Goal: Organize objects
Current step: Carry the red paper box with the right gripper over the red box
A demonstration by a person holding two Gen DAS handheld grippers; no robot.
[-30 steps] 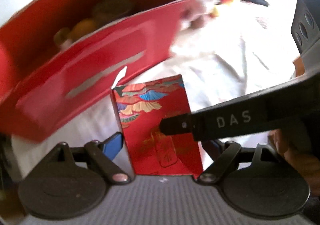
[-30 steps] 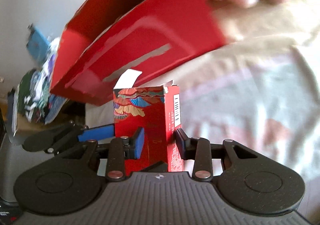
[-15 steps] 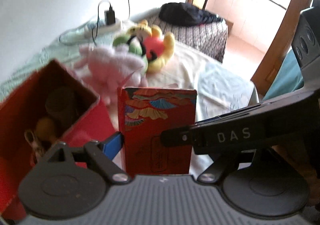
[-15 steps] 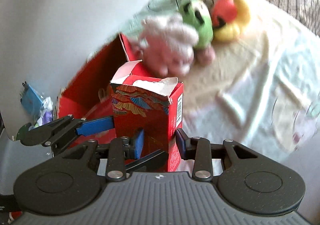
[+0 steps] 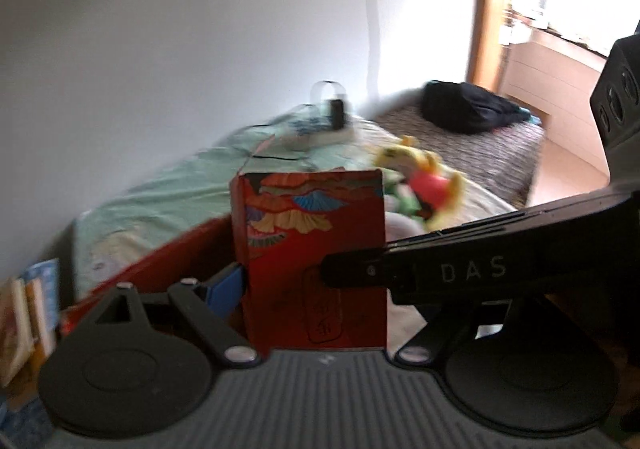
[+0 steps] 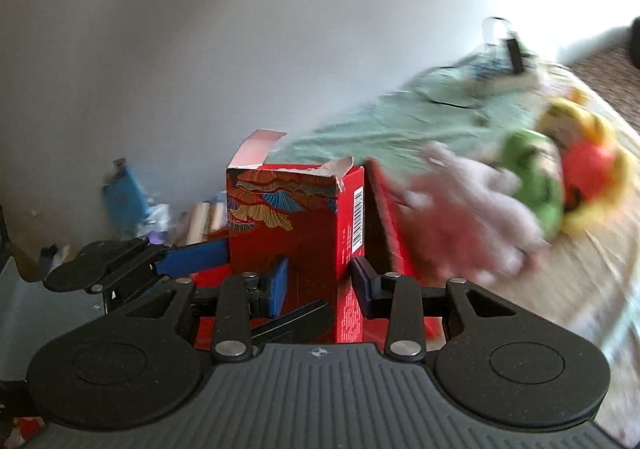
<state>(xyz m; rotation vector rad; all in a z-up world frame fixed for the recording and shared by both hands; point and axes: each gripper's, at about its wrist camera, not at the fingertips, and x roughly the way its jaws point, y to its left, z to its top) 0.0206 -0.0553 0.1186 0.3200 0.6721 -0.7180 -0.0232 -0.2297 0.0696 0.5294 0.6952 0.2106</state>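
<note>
red carton (image 6: 296,225) clamped upright by both hand-held grippers.

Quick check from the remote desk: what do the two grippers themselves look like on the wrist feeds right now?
Both are matte black plastic: a ribbed grey-black body, two round discs and linkage arms with silver pivot screws. Left gripper and right gripper carry blue pads on their fingers. The right gripper's finger bears white letters "DAS". No cables or sleeves visible.

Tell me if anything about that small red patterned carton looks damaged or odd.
Yes. The small red patterned cardboard carton, clamped by both the left tool and the right tool, has a ragged, torn top edge and one pale flap sticking up, so its top stands open instead of closed.
</note>
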